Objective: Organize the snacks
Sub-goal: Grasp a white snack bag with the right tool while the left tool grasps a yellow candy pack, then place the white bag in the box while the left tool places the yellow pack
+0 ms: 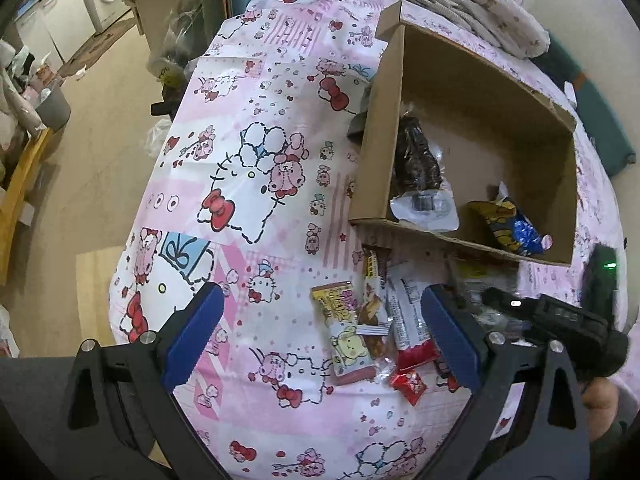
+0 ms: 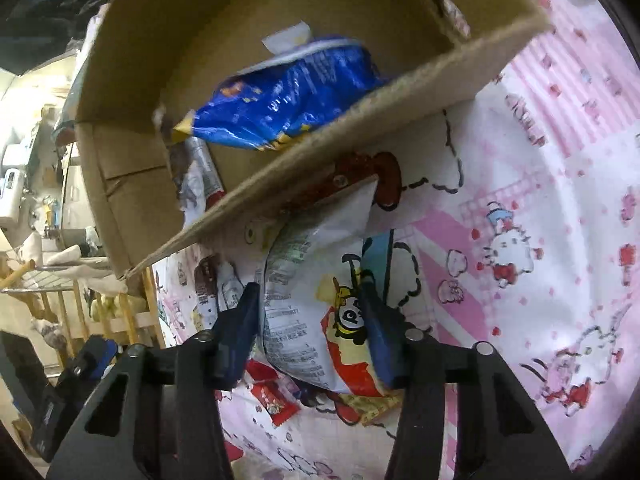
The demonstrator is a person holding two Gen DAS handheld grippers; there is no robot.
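- My right gripper (image 2: pixel 310 332) clamps a panda snack bag (image 2: pixel 316 280) just below the cardboard box (image 2: pixel 132 200) rim.
- My left gripper (image 1: pixel 320 340) hangs released over loose packets (image 1: pixel 372 320).
- Box holds a blue bag (image 2: pixel 288 96) and dark packet (image 1: pixel 416 156); several remain outside.

The box (image 1: pixel 472 120) sits on the table (image 1: pixel 256 184) at 1 o'clock. In the box, a dark bag (image 1: pixel 416 160) lies at 9 o'clock and a chip bag (image 1: pixel 508 228) at 5 o'clock. A bunch of snack packs (image 1: pixel 372 320) lies just before the box.
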